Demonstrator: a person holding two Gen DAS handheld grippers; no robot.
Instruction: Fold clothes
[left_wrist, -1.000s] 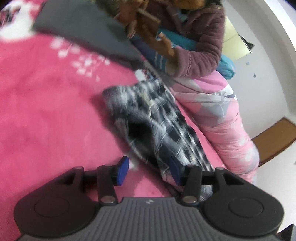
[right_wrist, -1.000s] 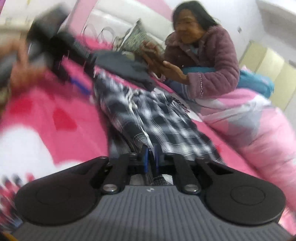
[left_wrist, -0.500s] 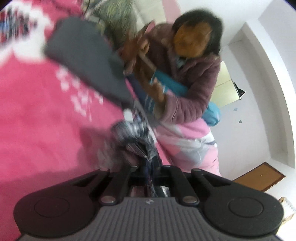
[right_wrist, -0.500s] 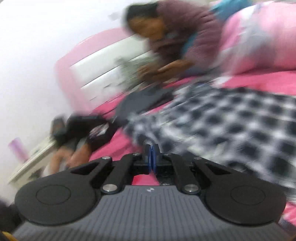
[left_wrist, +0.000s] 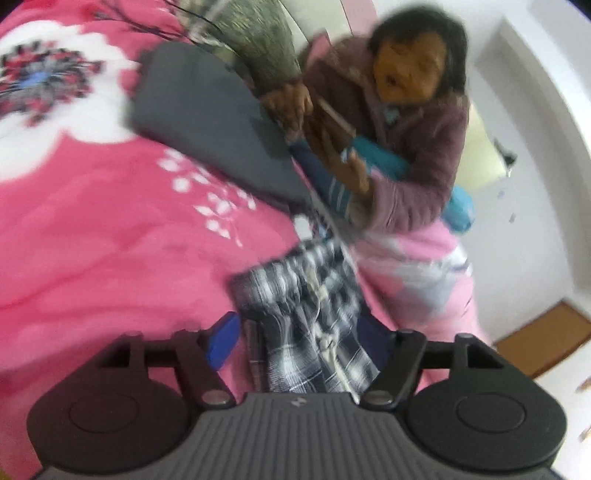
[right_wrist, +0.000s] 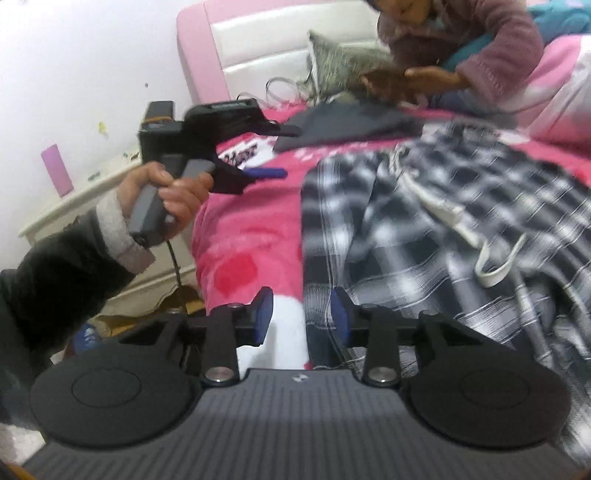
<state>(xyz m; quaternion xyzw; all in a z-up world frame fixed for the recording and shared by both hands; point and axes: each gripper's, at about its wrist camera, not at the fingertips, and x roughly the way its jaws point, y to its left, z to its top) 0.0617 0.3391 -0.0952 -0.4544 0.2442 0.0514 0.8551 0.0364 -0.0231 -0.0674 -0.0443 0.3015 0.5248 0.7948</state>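
While the plaid shirt (right_wrist: 443, 221) is lying crumpled on the pink bed (left_wrist: 110, 240), both the left gripper (left_wrist: 299, 341) and right gripper (right_wrist: 302, 314) are sitting over it, jaws spread apart, gripping nothing.

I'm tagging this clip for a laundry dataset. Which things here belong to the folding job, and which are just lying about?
Belongs to the job:
- plaid garment, spread on the pink bedspread
- left tongs, open
- right tongs, open over the garment's edge
- dark grey garment, probably laundry too

Just lying about:
- grey-green pillow
- teal bundle on a seated person's lap
- pink headboard
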